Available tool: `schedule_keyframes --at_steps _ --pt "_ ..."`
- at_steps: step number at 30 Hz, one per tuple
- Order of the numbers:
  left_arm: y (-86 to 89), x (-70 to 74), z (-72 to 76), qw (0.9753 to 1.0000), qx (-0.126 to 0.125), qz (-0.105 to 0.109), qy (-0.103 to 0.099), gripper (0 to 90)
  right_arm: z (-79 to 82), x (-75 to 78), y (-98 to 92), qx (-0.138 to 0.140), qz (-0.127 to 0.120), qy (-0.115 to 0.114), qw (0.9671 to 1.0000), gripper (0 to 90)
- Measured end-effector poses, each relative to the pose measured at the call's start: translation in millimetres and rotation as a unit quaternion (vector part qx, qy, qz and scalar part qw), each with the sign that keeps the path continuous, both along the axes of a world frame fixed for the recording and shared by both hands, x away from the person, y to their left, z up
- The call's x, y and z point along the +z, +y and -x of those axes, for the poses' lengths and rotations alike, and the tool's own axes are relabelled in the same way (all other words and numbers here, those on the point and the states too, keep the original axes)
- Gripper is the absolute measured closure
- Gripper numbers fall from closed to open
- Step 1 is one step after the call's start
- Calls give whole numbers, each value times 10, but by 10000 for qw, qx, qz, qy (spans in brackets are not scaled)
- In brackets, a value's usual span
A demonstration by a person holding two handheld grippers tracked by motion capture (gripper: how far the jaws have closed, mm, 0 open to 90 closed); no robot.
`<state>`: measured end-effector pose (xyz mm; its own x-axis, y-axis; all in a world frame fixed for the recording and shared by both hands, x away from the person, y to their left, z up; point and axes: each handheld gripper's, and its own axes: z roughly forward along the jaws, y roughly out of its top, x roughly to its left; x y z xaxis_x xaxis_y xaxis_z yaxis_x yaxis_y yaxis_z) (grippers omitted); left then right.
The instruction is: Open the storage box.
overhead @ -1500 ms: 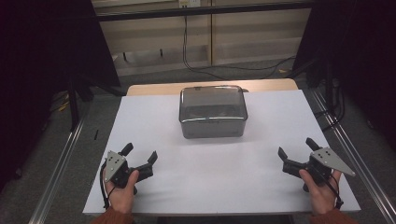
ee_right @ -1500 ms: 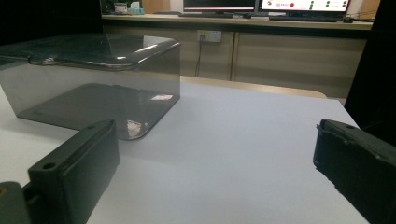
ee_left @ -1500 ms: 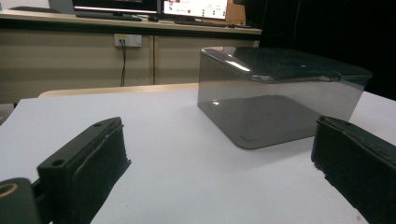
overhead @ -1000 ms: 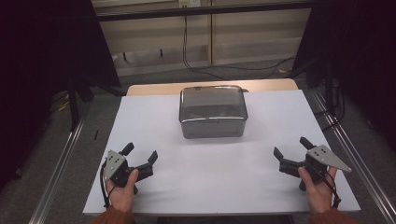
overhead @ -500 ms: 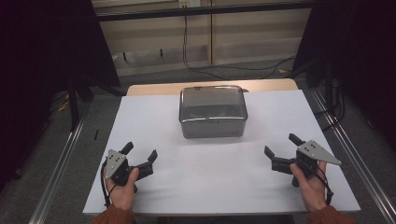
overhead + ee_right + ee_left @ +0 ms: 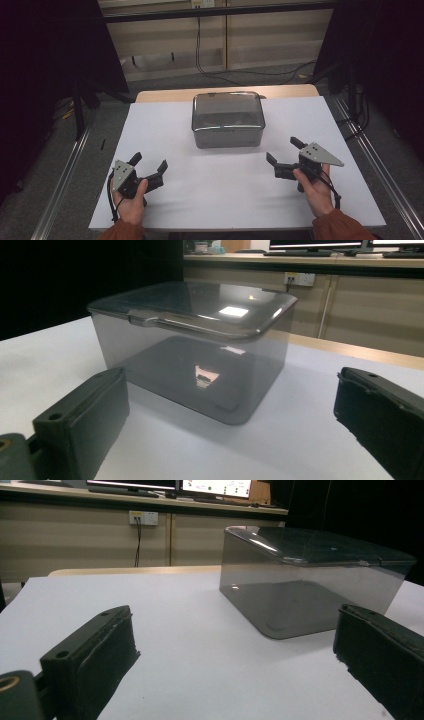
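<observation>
A smoky grey, see-through lidded box [image 6: 228,119] sits toward the far middle of the white bench [image 6: 210,200], lid on and closed, with nothing touching it. The change over the last moments is all on the right side: the right tool [image 6: 284,156] has slid leftward and a little farther in from the right edge, and it now rests near the box's near right corner, pointed at it, though a clear strip of bench still lies between them. Its jaws stand wide apart and hold nothing; in the right gripper view the box [image 6: 192,342] fills the space ahead between the two black jaws, its lid tab facing the camera's left. The left tool [image 6: 148,167] has not moved; it stays low at the near left, well apart from the box, likewise spread and empty, and the left gripper view sees the box [image 6: 310,582] off to the right ahead. This reads as the opening of an approach, with the right hand [image 6: 316,190] leading. Nothing is gripped yet, so the work on the box, lid or body, is still entirely ahead.
</observation>
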<state>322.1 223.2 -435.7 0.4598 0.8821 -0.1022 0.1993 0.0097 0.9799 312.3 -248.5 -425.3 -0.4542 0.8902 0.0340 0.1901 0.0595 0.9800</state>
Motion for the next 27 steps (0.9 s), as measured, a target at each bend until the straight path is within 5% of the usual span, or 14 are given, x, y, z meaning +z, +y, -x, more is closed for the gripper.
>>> schedule_keyframes --at_steps 25,27 --pt "23 32 65 9999 0 57 -83 31 -113 112 397 464 82 -239 9986 15" --pt "14 59 84 9997 -81 90 -223 31 -130 127 414 453 106 -258 9986 11"
